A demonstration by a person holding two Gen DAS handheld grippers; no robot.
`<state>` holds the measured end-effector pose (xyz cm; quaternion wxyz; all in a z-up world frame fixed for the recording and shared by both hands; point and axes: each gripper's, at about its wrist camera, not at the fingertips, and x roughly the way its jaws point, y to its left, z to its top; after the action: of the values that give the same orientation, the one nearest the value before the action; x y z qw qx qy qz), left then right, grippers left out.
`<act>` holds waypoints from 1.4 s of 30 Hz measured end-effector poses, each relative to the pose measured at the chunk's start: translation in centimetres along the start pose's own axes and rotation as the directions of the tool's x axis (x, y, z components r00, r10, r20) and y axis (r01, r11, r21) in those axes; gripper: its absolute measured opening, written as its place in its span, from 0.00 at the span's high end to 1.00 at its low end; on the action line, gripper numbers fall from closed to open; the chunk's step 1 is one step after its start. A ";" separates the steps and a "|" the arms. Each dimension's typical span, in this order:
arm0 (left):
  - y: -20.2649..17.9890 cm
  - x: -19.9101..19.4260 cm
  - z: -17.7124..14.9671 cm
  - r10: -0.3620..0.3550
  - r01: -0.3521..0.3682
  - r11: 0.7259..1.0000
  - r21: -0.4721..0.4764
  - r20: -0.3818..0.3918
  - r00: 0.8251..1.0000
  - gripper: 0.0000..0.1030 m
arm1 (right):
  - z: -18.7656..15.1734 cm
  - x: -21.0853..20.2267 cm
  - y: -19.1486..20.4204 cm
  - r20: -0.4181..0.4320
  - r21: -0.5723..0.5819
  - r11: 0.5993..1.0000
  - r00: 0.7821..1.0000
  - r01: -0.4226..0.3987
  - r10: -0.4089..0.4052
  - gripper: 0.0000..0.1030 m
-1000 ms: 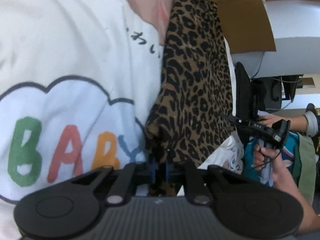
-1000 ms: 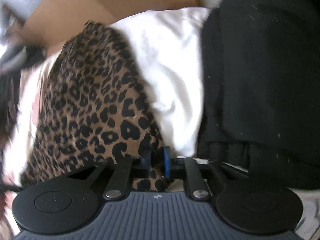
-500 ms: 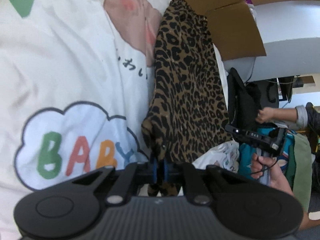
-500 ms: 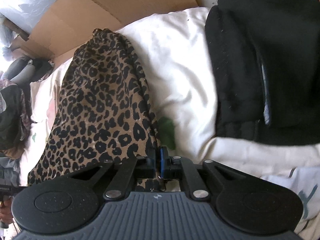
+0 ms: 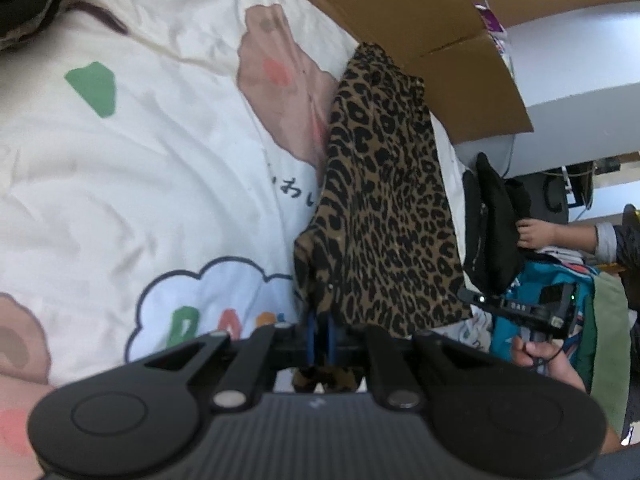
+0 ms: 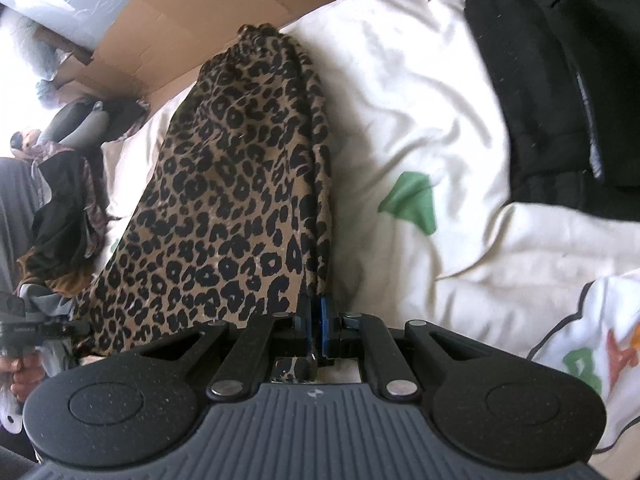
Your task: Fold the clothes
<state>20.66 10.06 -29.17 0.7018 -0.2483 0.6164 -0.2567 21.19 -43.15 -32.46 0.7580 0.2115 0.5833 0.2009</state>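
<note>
A leopard-print garment point(image 5: 384, 208) point(image 6: 232, 208) stretches away from me over a white printed bedsheet point(image 5: 140, 168) point(image 6: 420, 120). My left gripper point(image 5: 320, 334) is shut on its near left corner, and a bit of cloth pokes out behind the blue pads. My right gripper point(image 6: 318, 322) is shut on the near right corner of the same garment. The far end of the garment rests on the sheet near a cardboard box point(image 5: 440, 40) point(image 6: 192, 20). The right gripper also shows in the left wrist view point(image 5: 520, 308), held by a hand.
A black garment point(image 6: 568, 80) point(image 5: 496, 232) lies to the right on the sheet. Dark patterned clothes point(image 6: 64, 216) are heaped at the left. Teal and green fabrics point(image 5: 560, 300) lie beside another person's hand point(image 5: 536, 232). A grey cabinet point(image 5: 580, 120) stands behind the box.
Both grippers have pulled back and up with the leopard garment, so more of the sheet and garment shows. The garment now hangs stretched between the near corners and its far end.
</note>
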 end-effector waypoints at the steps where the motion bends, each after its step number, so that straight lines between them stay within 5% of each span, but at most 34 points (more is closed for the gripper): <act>1: 0.2 0.0 0.0 0.003 -0.003 1.000 -0.001 0.001 1.000 0.94 | 0.0 0.0 -0.1 -0.004 0.000 1.000 1.000 -0.003 0.003 0.98; 10: 2.4 3.8 -0.4 0.046 -0.045 0.999 0.030 -0.031 0.998 0.93 | 0.5 1.1 -0.9 0.009 -0.085 0.995 0.999 0.046 -0.046 0.97; 14: 3.4 4.7 -0.7 0.054 -0.054 0.999 0.008 -0.031 0.998 0.78 | 0.7 1.8 -1.4 -0.001 -0.073 0.996 0.999 0.054 -0.054 0.96; 17: 4.2 4.6 -0.8 0.043 -0.043 0.999 -0.008 -0.009 0.999 0.69 | 0.8 2.5 -1.5 -0.011 -0.067 0.996 0.998 0.056 -0.057 0.92; 21: 4.9 4.7 -1.0 0.005 -0.005 1.000 -0.016 0.003 1.000 0.61 | 1.2 2.9 -1.8 -0.020 -0.080 0.996 0.999 0.047 -0.049 0.73; 26: 5.8 5.1 -1.3 -0.060 0.060 0.998 -0.012 0.025 0.998 0.54 | 1.4 3.6 -2.3 -0.057 -0.072 0.997 0.998 0.006 -0.010 0.69; 31: 6.8 4.8 -1.8 -0.104 0.106 0.992 -0.072 0.027 0.994 0.59 | 1.4 4.0 -2.6 -0.089 -0.053 0.998 0.995 -0.040 0.035 0.69; 34: 6.5 5.2 -1.8 -0.090 0.091 0.994 -0.062 0.008 0.996 0.76 | 1.5 4.2 -2.3 -0.103 -0.065 0.996 0.994 -0.055 0.048 0.73; 36: 6.0 5.6 -1.8 -0.083 0.082 0.995 -0.050 -0.016 0.996 0.91 | 1.7 4.3 -1.9 -0.115 -0.079 0.995 0.992 -0.055 0.045 0.91; 42: 5.1 4.3 -2.0 -0.111 0.111 0.992 -0.065 0.003 0.994 0.93 | 2.1 3.4 -0.6 -0.128 -0.136 0.988 0.991 -0.067 0.049 0.97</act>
<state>19.37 10.97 -35.98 0.6779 -0.3048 0.6096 -0.2755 24.07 -41.96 -35.03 0.7270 0.1619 0.6075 0.2762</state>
